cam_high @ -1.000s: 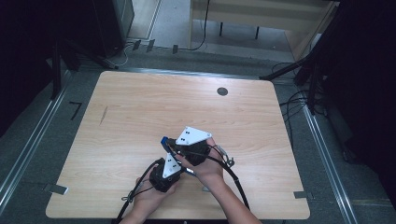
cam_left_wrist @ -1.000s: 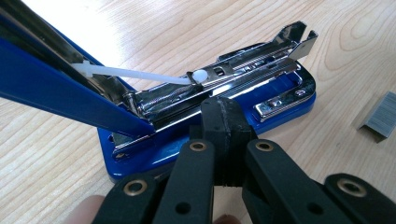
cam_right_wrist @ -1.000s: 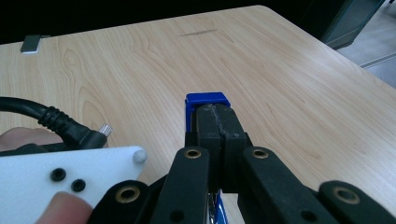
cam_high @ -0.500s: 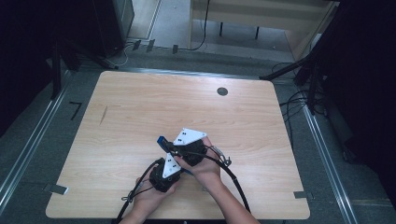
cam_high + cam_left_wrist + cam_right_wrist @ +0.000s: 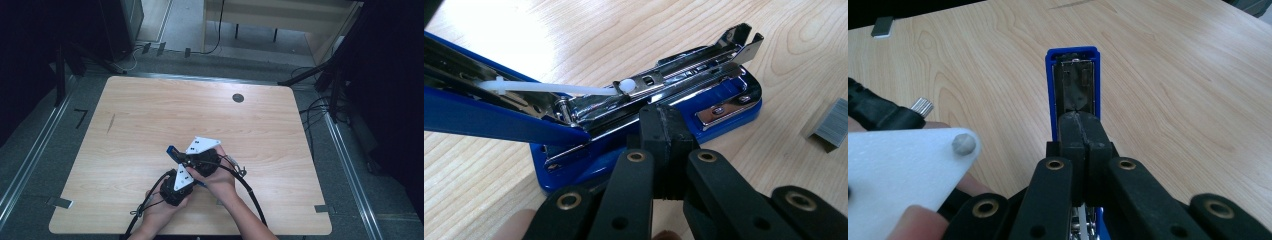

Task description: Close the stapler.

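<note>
A blue stapler (image 5: 724, 102) lies on the wooden table (image 5: 150, 115) with its lid (image 5: 484, 112) swung up and its chrome magazine (image 5: 694, 67) bared. A white pusher rod (image 5: 549, 88) spans from lid to magazine. My left gripper (image 5: 664, 130) is shut against the stapler's base from the side, seen near the table's front (image 5: 190, 175). My right gripper (image 5: 1080, 132) is shut on the raised lid (image 5: 1073, 75), whose blue tip (image 5: 172, 149) points left past that gripper (image 5: 183, 156). A strip of staples (image 5: 830, 125) rests on the table beside the stapler.
A person's hands (image 5: 220, 182) hold both grippers close together near the front edge. Black cables (image 5: 250, 192) trail off the front. A dark round grommet (image 5: 238, 98) sits at the table's far right. Dark equipment and cables surround the table.
Both hands and the stapler have stayed nearly still; the right gripper and lid edged very slightly left.
</note>
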Demonstrator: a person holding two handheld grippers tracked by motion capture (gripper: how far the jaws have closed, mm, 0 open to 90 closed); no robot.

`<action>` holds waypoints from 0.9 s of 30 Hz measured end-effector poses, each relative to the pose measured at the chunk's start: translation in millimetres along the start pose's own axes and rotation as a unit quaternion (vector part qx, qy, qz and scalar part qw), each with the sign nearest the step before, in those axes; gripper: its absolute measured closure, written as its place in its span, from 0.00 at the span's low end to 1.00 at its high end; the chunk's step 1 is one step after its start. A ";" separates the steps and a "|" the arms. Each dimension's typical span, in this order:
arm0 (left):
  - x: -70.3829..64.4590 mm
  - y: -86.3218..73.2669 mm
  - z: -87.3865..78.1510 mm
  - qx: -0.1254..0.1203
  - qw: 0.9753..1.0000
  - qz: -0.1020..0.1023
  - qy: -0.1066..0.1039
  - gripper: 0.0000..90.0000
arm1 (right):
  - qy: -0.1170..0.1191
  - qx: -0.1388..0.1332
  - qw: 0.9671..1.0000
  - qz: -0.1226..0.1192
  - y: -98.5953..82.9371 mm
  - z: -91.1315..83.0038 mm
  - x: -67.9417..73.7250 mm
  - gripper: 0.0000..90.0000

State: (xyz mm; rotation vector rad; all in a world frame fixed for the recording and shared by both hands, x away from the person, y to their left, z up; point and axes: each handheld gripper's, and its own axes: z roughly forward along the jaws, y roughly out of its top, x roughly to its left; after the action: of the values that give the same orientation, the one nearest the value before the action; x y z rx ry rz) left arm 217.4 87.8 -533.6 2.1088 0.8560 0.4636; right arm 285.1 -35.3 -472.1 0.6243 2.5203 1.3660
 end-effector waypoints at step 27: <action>-0.4 0.0 -0.1 0.001 1.000 0.003 0.003 1.00 | 0.019 0.043 0.999 0.018 -9.3 16.0 -7.7 1.00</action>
State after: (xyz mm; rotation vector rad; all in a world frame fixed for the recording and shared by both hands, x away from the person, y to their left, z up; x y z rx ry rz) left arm 217.1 87.5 -533.5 2.1128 0.8544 0.4712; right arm 295.5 -31.3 -488.8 0.6701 2.6224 1.3001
